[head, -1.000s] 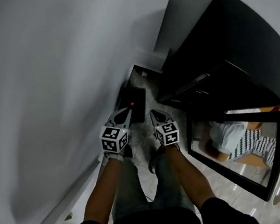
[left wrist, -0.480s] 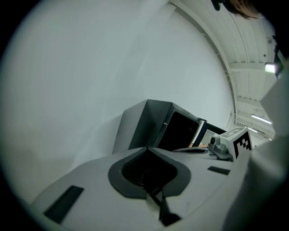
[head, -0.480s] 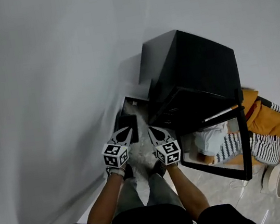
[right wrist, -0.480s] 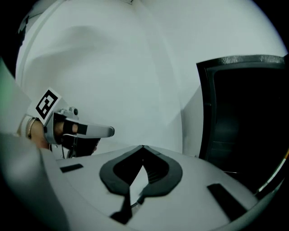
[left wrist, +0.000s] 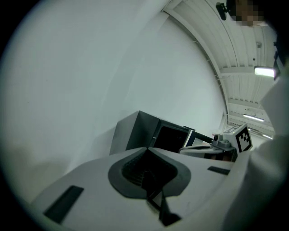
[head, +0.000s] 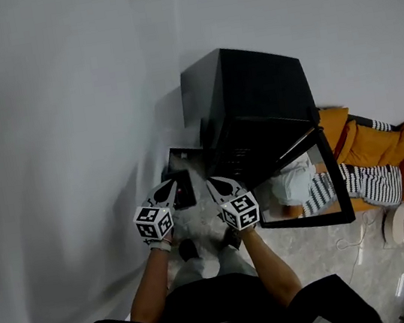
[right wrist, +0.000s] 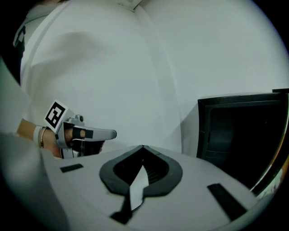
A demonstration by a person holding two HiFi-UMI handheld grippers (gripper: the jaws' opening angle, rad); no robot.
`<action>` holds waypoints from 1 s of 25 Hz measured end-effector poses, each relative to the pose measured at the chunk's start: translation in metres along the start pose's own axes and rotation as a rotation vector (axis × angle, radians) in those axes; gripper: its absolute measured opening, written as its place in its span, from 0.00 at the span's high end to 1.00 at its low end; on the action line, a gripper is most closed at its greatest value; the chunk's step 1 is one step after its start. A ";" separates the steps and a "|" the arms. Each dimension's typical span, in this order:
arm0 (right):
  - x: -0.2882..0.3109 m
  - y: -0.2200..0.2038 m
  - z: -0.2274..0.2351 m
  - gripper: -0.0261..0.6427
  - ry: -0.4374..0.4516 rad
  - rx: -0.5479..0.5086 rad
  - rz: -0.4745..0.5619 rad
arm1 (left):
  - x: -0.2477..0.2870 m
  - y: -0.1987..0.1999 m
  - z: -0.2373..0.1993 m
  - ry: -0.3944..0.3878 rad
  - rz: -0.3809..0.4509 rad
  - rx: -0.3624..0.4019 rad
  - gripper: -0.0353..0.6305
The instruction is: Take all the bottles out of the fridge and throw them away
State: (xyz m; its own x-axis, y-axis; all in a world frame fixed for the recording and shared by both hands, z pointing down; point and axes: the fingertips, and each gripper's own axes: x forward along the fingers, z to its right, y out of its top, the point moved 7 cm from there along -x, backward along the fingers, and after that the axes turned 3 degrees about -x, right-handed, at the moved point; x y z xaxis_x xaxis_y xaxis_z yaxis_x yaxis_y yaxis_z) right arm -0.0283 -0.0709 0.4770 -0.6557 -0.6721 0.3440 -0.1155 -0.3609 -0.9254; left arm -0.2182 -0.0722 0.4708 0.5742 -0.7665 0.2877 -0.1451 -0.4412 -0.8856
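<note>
The black fridge (head: 253, 99) stands against the white wall, its glass door (head: 308, 186) swung open toward me. Its inside is dark and no bottle shows in any view. My left gripper (head: 169, 184) and right gripper (head: 210, 181) are held side by side in front of the fridge, above the floor. Both are shut, with the tips meeting and nothing between them. The left gripper view shows its shut tips (left wrist: 146, 148), the fridge (left wrist: 133, 134) and the right gripper (left wrist: 212, 145). In the right gripper view are its shut tips (right wrist: 143, 146), the fridge (right wrist: 241, 133) and the left gripper (right wrist: 110, 134).
A dark box with a small red light (head: 183, 188) lies on the floor by the wall, left of the fridge. A person in orange and striped clothes (head: 365, 161) is down low behind the open door. A white round thing (head: 402, 224) and a cable lie on the tiled floor at right.
Both grippers have risen, still side by side and shut. My view has pulled up and back, so the whole fridge top and more of the floor at right now show.
</note>
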 end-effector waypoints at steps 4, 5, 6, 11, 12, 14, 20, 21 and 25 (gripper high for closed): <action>-0.020 0.001 -0.012 0.95 -0.034 0.006 0.010 | -0.010 0.005 0.013 -0.043 0.009 0.013 0.94; -0.026 0.003 -0.015 0.95 -0.044 0.005 0.016 | -0.012 0.007 0.016 -0.057 0.013 0.014 0.94; -0.031 0.005 -0.017 0.95 -0.055 0.003 0.022 | -0.013 0.010 0.020 -0.072 0.015 0.016 0.94; -0.060 0.013 -0.022 0.95 -0.102 -0.017 0.041 | -0.018 0.022 0.041 -0.125 0.010 0.065 0.94; -0.068 0.014 -0.022 0.95 -0.109 -0.021 0.046 | -0.019 0.022 0.046 -0.132 0.010 0.070 0.94; -0.085 0.012 -0.020 0.95 -0.124 -0.024 0.051 | -0.023 0.020 0.058 -0.142 0.010 0.076 0.94; -0.128 0.013 -0.006 0.95 -0.132 -0.037 0.078 | -0.025 0.008 0.106 -0.149 0.008 0.094 0.94; -0.136 0.011 -0.003 0.95 -0.131 -0.041 0.078 | -0.023 0.005 0.116 -0.146 0.012 0.094 0.94; -0.171 0.004 0.010 0.95 -0.113 -0.057 0.076 | -0.021 -0.003 0.157 -0.119 0.033 0.092 0.94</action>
State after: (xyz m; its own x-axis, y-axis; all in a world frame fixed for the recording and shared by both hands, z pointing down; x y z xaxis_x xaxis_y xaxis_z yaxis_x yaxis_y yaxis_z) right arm 0.0908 0.0359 0.4162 -0.5761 -0.7660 0.2851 -0.1127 -0.2711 -0.9559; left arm -0.1037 0.0186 0.4098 0.6627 -0.7166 0.2175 -0.0944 -0.3681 -0.9250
